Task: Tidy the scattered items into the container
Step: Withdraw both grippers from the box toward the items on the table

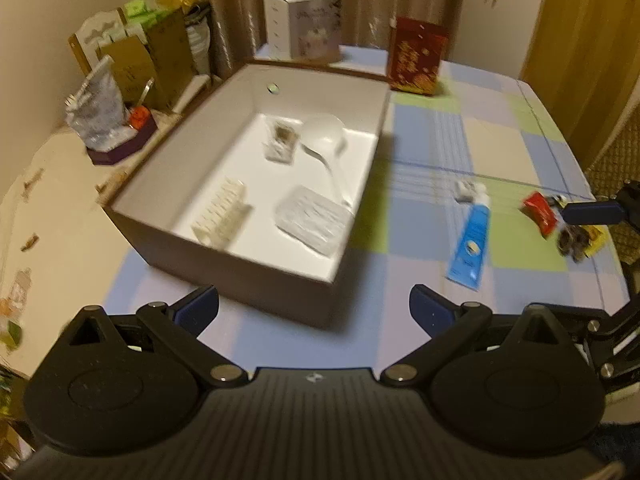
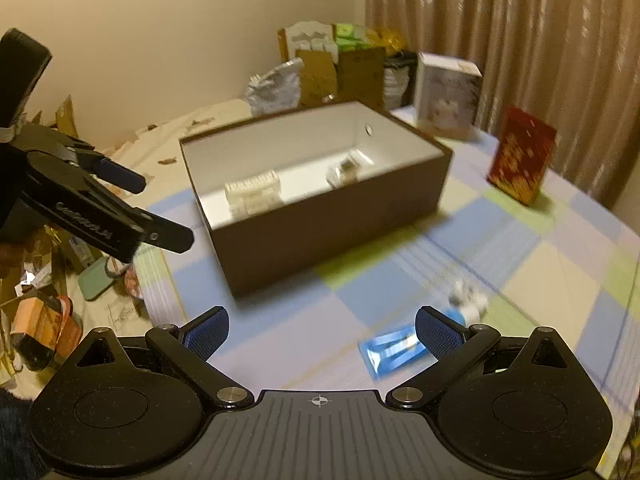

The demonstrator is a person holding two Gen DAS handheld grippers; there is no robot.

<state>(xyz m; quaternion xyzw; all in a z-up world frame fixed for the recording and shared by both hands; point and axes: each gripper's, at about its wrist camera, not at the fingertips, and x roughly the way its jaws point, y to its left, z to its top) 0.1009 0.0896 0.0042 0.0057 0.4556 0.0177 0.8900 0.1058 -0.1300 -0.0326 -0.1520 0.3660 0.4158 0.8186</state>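
Note:
A brown box [image 1: 240, 280] with a white inside stands mid-table on the checked cloth. It holds a white ribbed item [image 1: 220, 212], a flat clear packet [image 1: 312, 218], a white scoop [image 1: 324, 136] and a small packet [image 1: 282, 140]. My left gripper [image 1: 316, 310] is open and empty before the box's near corner. To the right lie a blue tube [image 1: 470, 240], a red packet [image 1: 540, 210] and a dark snack packet [image 1: 576, 240]. My right gripper [image 2: 322, 330] is open just above the blue tube [image 2: 396, 350], with the right finger hiding part of it. The box [image 2: 320, 232] is beyond it.
A white carton [image 1: 304, 24] and a red box [image 1: 416, 60] stand behind the brown box. Bags and cartons [image 1: 132, 60] crowd the far left. The table's right edge [image 1: 612, 248] is close to the loose packets. In the right wrist view, the left gripper [image 2: 160, 208] hangs at left.

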